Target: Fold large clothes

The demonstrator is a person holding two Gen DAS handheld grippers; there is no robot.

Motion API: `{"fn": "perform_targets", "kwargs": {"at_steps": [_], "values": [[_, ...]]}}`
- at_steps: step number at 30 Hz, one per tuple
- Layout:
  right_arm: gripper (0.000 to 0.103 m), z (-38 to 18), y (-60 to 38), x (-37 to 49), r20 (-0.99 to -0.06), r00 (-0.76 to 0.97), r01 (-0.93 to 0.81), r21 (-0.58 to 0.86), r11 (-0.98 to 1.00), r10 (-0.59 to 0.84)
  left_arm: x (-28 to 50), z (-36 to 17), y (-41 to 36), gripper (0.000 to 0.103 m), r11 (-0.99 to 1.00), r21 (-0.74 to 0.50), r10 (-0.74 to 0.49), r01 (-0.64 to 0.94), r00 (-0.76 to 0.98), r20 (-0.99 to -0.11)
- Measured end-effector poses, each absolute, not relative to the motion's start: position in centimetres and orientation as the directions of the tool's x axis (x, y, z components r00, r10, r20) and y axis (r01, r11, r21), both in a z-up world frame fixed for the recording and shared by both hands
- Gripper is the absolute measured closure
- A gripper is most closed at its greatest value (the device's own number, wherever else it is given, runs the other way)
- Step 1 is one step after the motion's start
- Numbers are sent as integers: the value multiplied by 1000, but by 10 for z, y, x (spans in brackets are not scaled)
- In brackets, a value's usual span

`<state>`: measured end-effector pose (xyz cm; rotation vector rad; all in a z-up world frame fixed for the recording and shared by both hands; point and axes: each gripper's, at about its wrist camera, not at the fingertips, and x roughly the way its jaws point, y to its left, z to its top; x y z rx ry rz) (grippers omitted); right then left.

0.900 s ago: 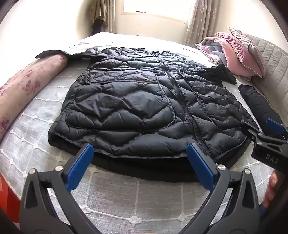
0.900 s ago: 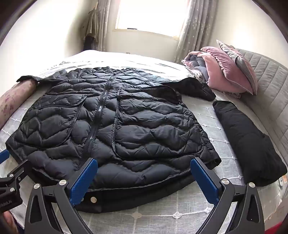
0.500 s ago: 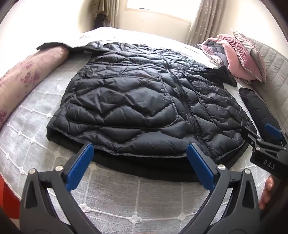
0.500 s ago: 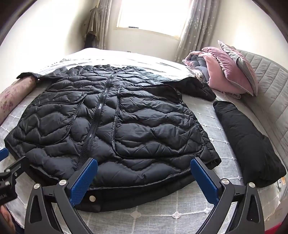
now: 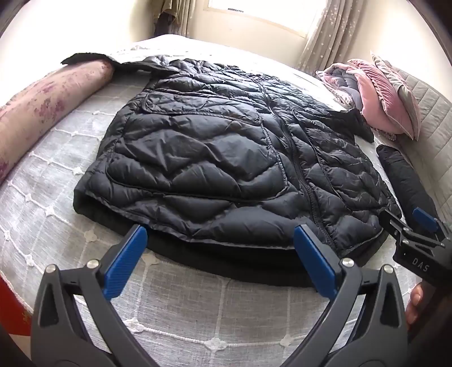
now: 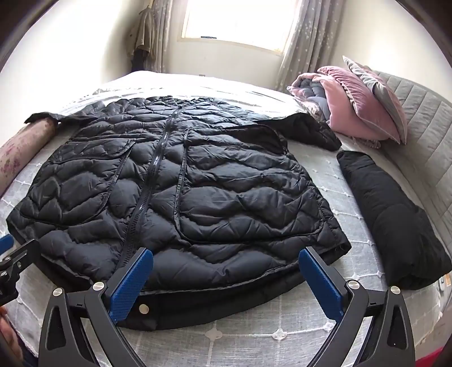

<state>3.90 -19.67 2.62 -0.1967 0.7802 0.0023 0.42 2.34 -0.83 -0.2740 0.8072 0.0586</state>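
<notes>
Jacket [image 5: 226,169] now sits closer beneath me, hem near. My left gripper [image 5: 220,254] and right gripper [image 6: 226,271] gape apart, empty, ready to pinch it.

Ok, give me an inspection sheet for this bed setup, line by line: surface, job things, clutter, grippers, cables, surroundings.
Surface: bed with a pale quilted cover.
Job's things: black puffer jacket spread flat, front up, zipped, hem nearest the grippers.
Clutter: folded black garment right of the jacket; floral bolster left; pink and grey pillows by the headboard.
Grippers: left gripper and right gripper both open, holding nothing, poised at the hem.
Cables: nothing seen.
Surroundings: bright window, curtains, clothing hanging in the corner.
</notes>
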Motion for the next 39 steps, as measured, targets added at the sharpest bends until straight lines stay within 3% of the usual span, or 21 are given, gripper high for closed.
{"fn": "perform_targets", "kwargs": {"at_steps": [11,17,20,25,30,32,33,34,35,37,38,39], "values": [[0,27,-199,39,-688,724,-76,-157,985,-53,7,-6,37,0,961,-215,-34,-175,695,-718],[0,32,-226,53,-692,718,-41,-156,987,-79,7,-7,94,0,900,-240,80,-364,679,-730],[0,31,-283,70,-737,672,90,-12,996,-70,10,-18,124,0,840,-320,47,-439,645,-763],[0,2,-380,80,-803,581,282,354,892,134,18,-33,148,1,773,-328,60,-543,578,-814],[5,-22,-412,91,-805,543,380,491,784,240,34,-52,157,17,745,-320,49,-585,526,-849],[12,-27,-412,100,-806,526,386,512,768,273,38,-55,154,27,749,-309,54,-586,519,-853],[24,-31,-411,106,-800,521,377,528,761,297,40,-54,150,34,763,-300,62,-573,527,-848],[38,-36,-411,107,-792,520,367,545,754,319,42,-53,145,55,782,-304,47,-545,536,-843],[41,-40,-410,110,-789,513,366,556,746,337,43,-52,140,71,799,-312,23,-513,546,-838],[65,-41,-406,111,-786,527,362,552,751,323,43,-51,136,85,814,-306,24,-494,554,-832],[84,-41,-404,112,-785,524,350,553,756,331,42,-50,136,90,818,-300,30,-491,557,-830],[91,-40,-403,110,-777,532,344,561,753,336,40,-48,137,91,818,-302,34,-489,566,-824]]}}
